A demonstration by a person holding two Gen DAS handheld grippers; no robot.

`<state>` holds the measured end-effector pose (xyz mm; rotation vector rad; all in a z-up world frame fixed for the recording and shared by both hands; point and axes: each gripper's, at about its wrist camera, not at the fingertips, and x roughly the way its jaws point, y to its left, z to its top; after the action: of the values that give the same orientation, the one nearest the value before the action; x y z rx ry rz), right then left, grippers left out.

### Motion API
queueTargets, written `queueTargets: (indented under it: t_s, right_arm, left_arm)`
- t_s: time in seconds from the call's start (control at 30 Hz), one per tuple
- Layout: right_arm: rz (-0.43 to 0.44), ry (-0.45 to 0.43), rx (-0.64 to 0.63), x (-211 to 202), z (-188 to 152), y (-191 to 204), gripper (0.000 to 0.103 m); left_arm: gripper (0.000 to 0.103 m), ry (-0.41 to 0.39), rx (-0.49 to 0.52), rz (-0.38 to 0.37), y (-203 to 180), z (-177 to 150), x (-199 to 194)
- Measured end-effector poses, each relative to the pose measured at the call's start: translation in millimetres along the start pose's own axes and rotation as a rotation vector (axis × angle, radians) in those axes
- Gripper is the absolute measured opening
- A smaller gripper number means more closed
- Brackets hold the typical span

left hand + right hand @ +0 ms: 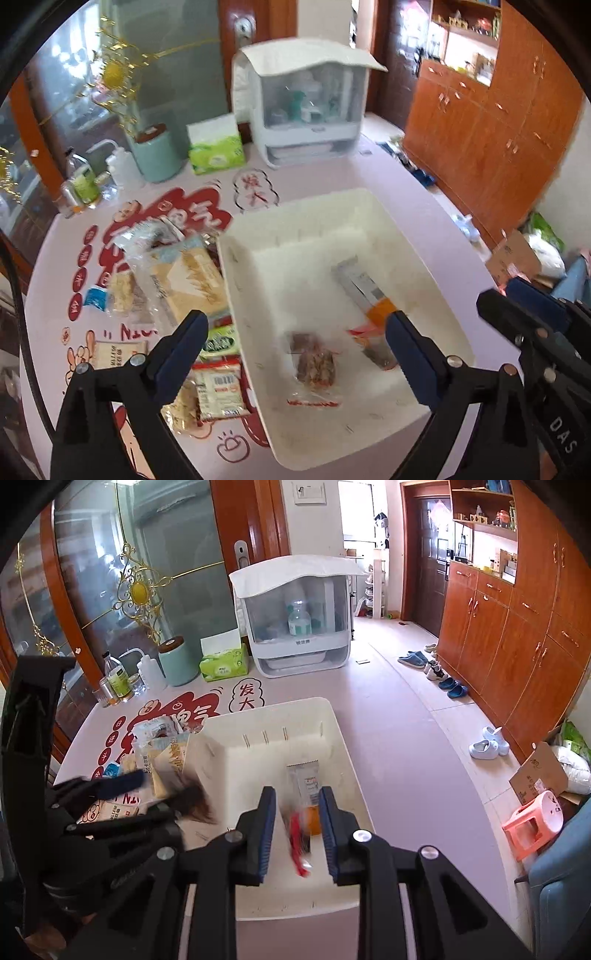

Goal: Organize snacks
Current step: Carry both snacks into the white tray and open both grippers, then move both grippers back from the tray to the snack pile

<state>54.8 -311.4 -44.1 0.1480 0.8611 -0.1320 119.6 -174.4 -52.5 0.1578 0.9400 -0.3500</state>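
We count two snack packets in the white bin [369, 206] on the tabletop [325, 173], clear-wrapped brown snack [314, 363], long grey-orange packet [364, 288], loose pile [177, 280] beside it too blurred to count, left tongs [295, 343] spread wide, empty, right tongs [297, 830] parted around a blurred packet, grip unclear.

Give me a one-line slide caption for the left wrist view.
Open left gripper above white bin holding two snacks, more snack packets piled beside it on the table.
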Motion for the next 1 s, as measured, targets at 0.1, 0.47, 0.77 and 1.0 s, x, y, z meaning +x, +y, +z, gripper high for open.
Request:
queueTargets:
  t_s: [0.1,0.47,0.77,1.0]
  right_arm:
    - [0.002,-0.010,0.007,0.0,-0.2,-2.0,0.048]
    - [0.024,-0.011,0.012,-1.3,-0.1,3.4,0.050]
    - [0.037,-0.011,0.034,-5.9,-3.8,9.5,0.050]
    - [0.054,-0.006,0.029,-9.9,-8.1,27.6,0.050]
  left_arm:
    - [0.096,0.009,0.001,0.008,3.1,-0.5,0.4]
    - [0.096,-0.001,-0.022,0.017,15.1,-5.5,-9.0]
    - [0.096,-0.010,-0.022,0.029,24.9,-12.4,-22.1]
    - [0.096,-0.015,-0.015,0.059,45.7,-21.4,-37.8]
